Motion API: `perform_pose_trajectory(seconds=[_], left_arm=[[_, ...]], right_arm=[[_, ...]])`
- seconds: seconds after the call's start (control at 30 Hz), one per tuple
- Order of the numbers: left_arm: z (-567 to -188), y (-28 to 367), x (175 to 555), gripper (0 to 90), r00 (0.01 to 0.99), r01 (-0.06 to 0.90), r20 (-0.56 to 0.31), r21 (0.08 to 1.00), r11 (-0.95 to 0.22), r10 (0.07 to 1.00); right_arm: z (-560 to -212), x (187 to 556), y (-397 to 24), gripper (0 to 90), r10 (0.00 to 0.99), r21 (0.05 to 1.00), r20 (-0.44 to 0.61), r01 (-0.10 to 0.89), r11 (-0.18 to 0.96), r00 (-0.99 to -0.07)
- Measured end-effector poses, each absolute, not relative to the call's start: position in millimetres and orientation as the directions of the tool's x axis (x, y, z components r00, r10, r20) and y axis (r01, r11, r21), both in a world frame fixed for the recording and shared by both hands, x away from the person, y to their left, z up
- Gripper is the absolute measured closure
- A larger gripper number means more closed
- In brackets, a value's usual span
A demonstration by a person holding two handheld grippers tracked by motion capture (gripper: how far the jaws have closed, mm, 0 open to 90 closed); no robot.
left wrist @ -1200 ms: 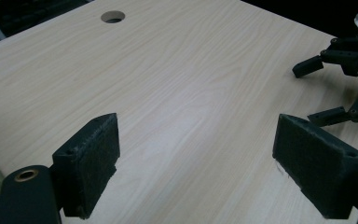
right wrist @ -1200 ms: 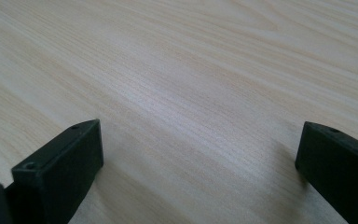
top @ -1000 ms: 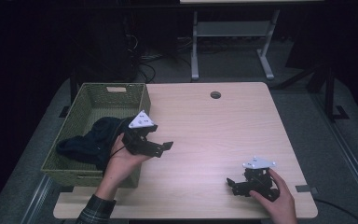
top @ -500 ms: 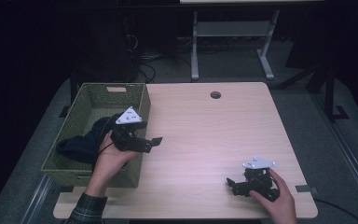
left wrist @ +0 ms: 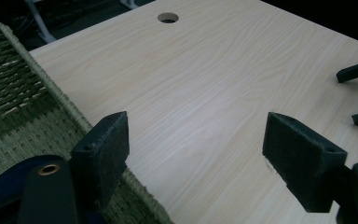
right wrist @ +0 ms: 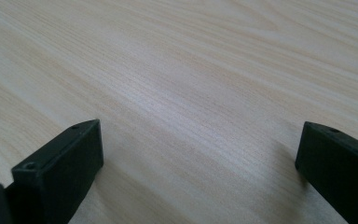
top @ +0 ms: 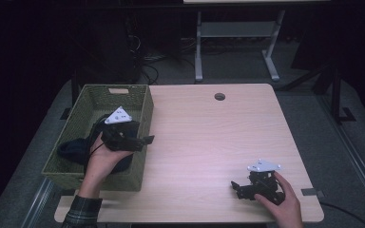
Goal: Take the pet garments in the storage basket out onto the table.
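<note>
Right claw sits at about 5 o'clock on the counter, resting low on the wood. Its jaws are spread wide with bare wood grain between them in the right gripper view, so we're holding nothing there.

Left claw is at about 9 o'clock, hovering over the right-hand rim of the basket. The jaws are wide apart too, and between them in the left gripper view we see the basket edge and counter, nothing gripped.

Dark cloth lies inside the basket, bunched on its floor under and to the left of our left hand. A bit of it shows dark blue at the bottom left of the left gripper view. We can't tell whether it's one item or several.

Progress, our read: the cloth is already in the basket, the counter carries nothing else loose, and both claws are free. That looks like the drop-off is done, or close to it. What may be left is clearing the left claw off the basket.

At 12 o'clock, only the cable hole in the counter.
</note>
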State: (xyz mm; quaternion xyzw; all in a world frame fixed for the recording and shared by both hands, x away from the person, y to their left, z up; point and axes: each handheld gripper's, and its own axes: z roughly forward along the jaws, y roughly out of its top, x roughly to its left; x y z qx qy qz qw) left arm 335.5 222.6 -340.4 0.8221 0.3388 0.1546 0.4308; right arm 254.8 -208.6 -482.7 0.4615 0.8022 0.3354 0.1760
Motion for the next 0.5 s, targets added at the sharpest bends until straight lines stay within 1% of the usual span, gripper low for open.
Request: perform_pose_trajectory(seconds=[0.5], left_arm=[[-344,252,341,30.7,0.706,0.444,-0.039,0.802,-0.399,0.707]], right_arm=[[-483,255,-209,0.4,0.859,0.7,0.027,0.623,0.349,-0.512]])
